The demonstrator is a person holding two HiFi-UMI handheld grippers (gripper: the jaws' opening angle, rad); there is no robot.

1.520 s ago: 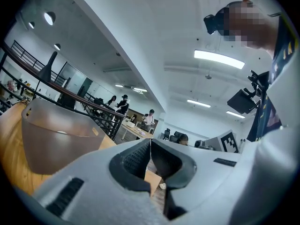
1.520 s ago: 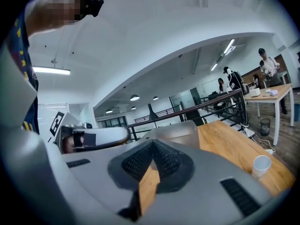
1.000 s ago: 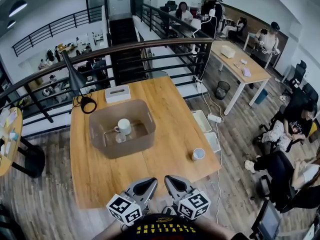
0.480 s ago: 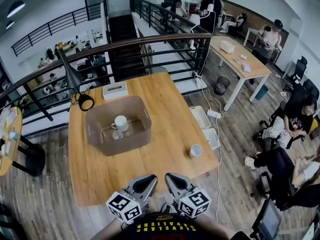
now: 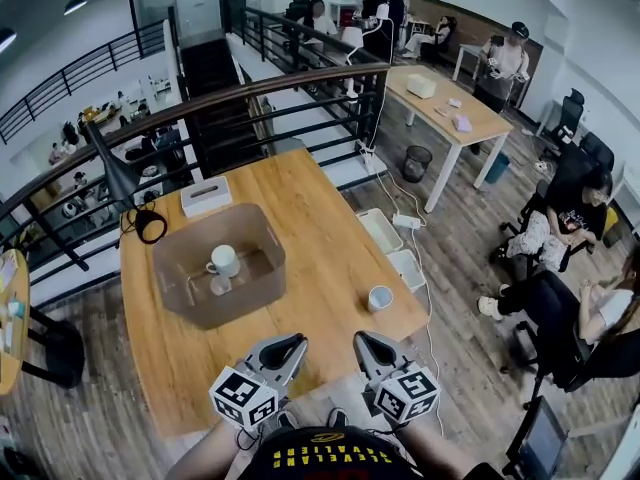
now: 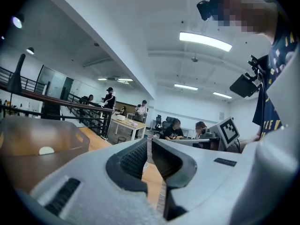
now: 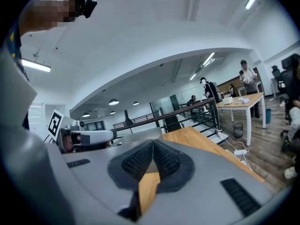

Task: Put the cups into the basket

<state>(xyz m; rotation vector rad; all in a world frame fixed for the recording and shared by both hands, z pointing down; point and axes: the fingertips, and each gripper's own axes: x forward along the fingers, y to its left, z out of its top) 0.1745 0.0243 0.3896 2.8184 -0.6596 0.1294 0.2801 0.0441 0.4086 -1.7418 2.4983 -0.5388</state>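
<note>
A grey-brown plastic basket [image 5: 258, 290] stands on the wooden table [image 5: 310, 218] left of centre, with one white cup [image 5: 224, 260] inside it. A second white cup [image 5: 380, 298] stands on the table near its right front corner. My left gripper [image 5: 295, 342] and right gripper [image 5: 360, 339] hover side by side over the table's near edge, both shut and empty. In the left gripper view the basket [image 6: 42, 146] lies to the left of the left gripper [image 6: 149, 142], and the cup's rim [image 6: 46, 150] shows over the wall. The right gripper [image 7: 153, 143] points across the table [image 7: 201, 142].
A white tissue box [image 5: 206, 195] and a black desk lamp [image 5: 125, 183] sit at the table's far left. A black railing [image 5: 270, 98] runs behind the table. White trays [image 5: 382, 230] and a power strip [image 5: 407, 222] lie on the floor to the right; seated people are further right.
The head view has shifted, so table and basket sit further left and lower in frame. Both grippers have moved apart slightly, the right one more to the right. The jaws stay shut.
</note>
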